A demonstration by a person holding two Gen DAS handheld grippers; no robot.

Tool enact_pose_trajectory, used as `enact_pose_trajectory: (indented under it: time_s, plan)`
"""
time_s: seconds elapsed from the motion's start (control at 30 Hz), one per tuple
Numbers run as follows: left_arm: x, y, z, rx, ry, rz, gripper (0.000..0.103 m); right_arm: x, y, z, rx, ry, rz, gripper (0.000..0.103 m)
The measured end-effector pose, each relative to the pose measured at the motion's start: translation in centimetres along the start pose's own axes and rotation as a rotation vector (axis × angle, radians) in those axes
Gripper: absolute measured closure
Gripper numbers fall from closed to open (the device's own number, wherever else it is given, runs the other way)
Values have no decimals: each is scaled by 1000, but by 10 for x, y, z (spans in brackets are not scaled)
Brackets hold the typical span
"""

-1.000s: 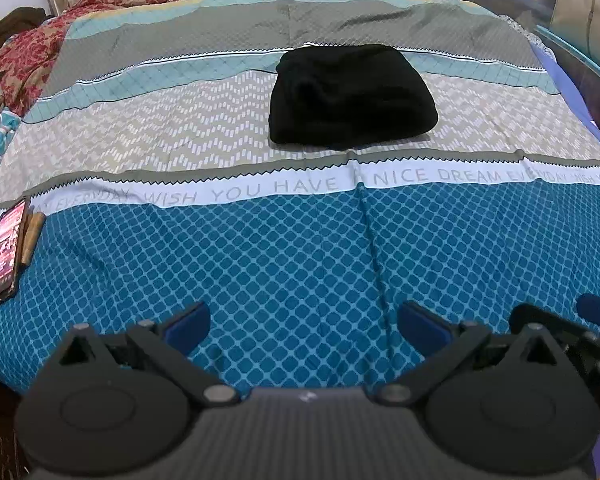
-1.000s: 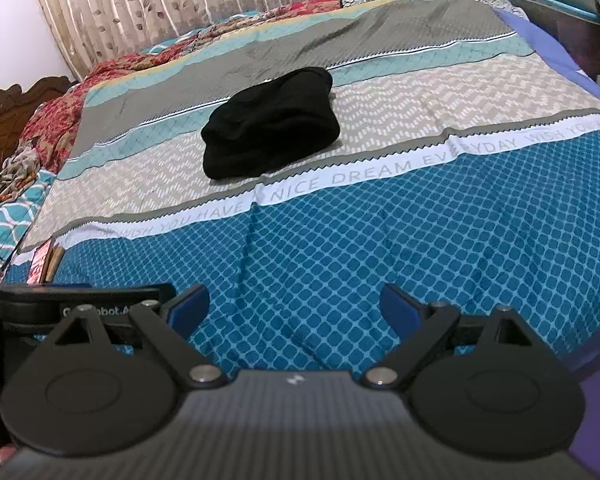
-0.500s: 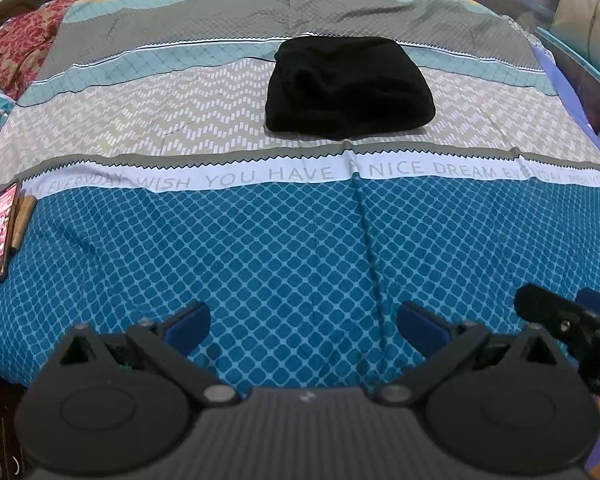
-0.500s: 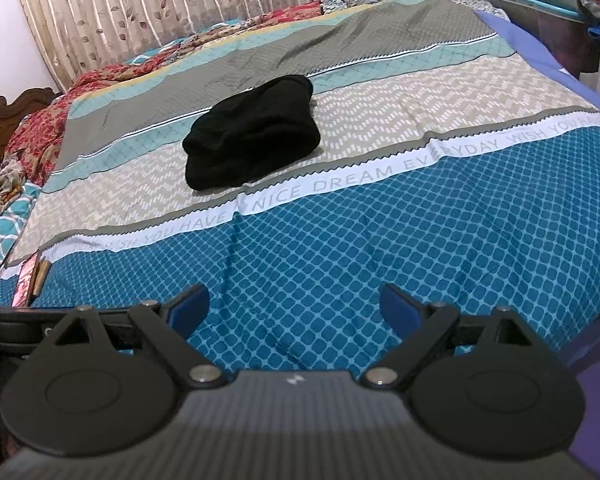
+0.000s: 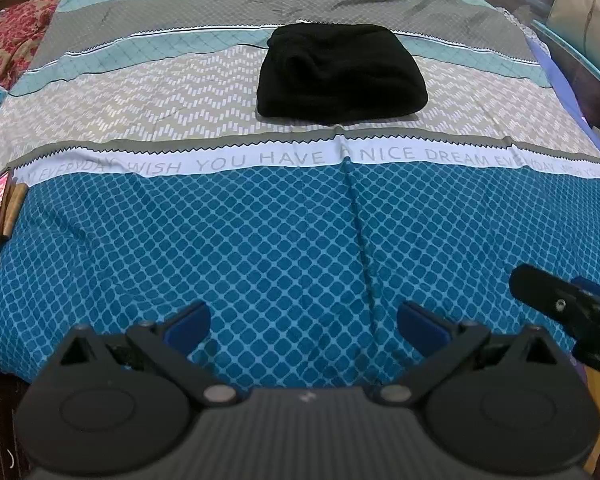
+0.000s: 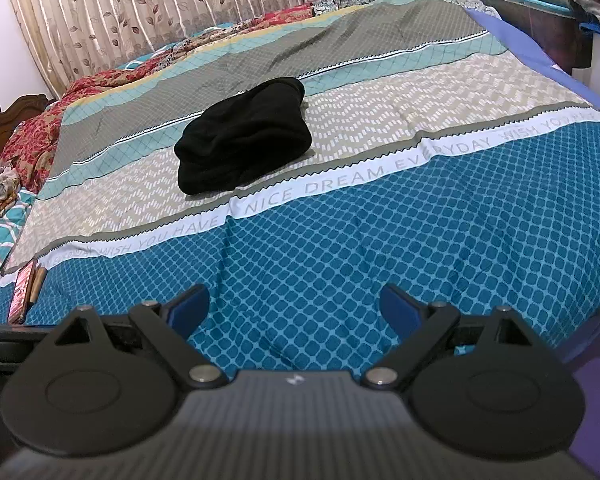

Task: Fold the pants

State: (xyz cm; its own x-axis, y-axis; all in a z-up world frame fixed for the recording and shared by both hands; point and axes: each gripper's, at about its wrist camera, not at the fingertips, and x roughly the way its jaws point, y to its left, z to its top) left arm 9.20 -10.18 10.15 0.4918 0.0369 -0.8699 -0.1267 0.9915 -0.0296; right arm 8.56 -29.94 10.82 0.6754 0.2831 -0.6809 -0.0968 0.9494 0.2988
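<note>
Across the patterned bedspread, folded black pants lie well ahead of the left gripper and right gripper, both spread and empty, neither clearly nearer.

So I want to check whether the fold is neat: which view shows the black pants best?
The left wrist view: the black pants lie nearly centred and square-on, so the whole folded outline shows against the bedspread. The right wrist view shows them obliquely, left of centre, revealing bundle thickness but less outline.
</note>
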Motion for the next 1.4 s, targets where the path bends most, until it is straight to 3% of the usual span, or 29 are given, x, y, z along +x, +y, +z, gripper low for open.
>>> enact_pose_trajectory:
  time_s: [0.6, 1.4]
  plan:
    - [4, -5, -4, 43, 26, 4, 0, 2, -5, -2, 21, 14, 0, 9]
    - [9, 1, -2, 4, 44, 17, 0, 1, -4, 0, 11, 9, 3, 9]
